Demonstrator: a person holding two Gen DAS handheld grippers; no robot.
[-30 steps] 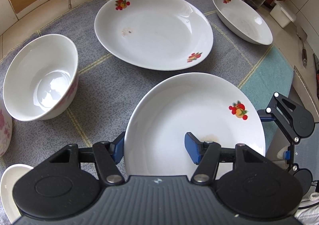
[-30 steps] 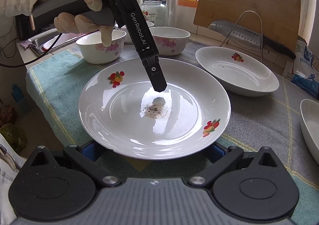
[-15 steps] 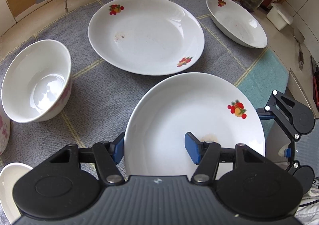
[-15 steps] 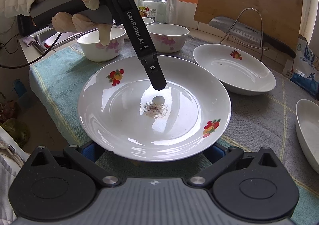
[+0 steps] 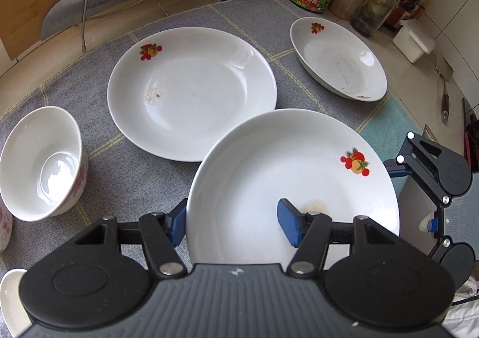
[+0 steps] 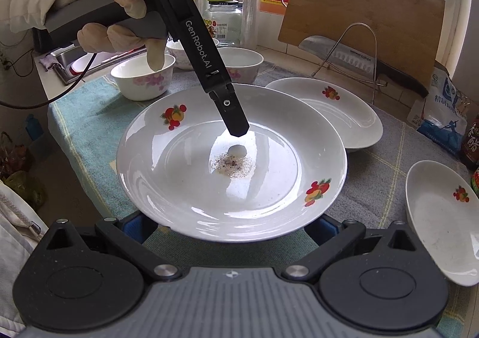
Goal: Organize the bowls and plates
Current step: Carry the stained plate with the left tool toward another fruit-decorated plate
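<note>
The left gripper (image 5: 236,225) pinches the rim of the fruit-print plate (image 5: 287,176), lifted by the mat's (image 5: 98,164) near edge. The right gripper (image 6: 230,225) is spread wide. Keep the plate flat, then lower it gently onto the next plate (image 5: 191,92).

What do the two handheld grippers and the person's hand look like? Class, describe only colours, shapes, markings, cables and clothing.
The left gripper and the right gripper share one build: ribbed grey body, round black housings, black linkage arms with silver pivots, blue pads. In the right wrist view, the left one's long black arm reads "GenRobot.AI" in white on a grey handle. The hand wears a cream glove and pale sleeve; a thin black cable trails below.
</note>
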